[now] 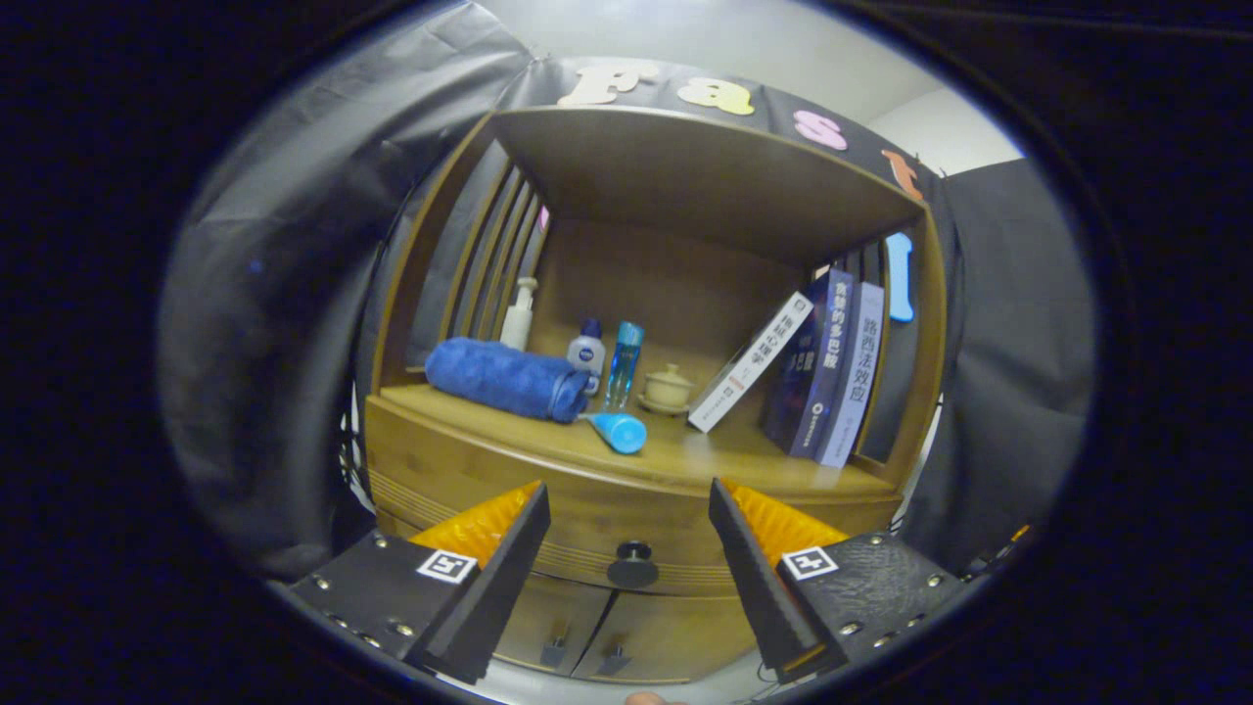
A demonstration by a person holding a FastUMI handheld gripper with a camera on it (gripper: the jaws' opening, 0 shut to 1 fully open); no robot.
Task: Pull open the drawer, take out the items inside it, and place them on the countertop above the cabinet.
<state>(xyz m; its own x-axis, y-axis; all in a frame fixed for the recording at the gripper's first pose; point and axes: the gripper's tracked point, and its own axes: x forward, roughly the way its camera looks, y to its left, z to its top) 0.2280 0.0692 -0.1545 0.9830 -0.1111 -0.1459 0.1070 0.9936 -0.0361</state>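
Observation:
A wooden cabinet stands ahead with its drawer closed. The drawer's dark round knob sits between my two fingers and a little beyond them. My gripper is open with nothing between its fingers. Above the drawer is the countertop. On it lie a rolled blue towel and a blue tube on its side. What is inside the drawer is hidden.
At the back of the countertop stand a white pump bottle, a small white bottle, a tall blue bottle and a small lidded cup. Several books lean at its right. Two small doors sit below the drawer.

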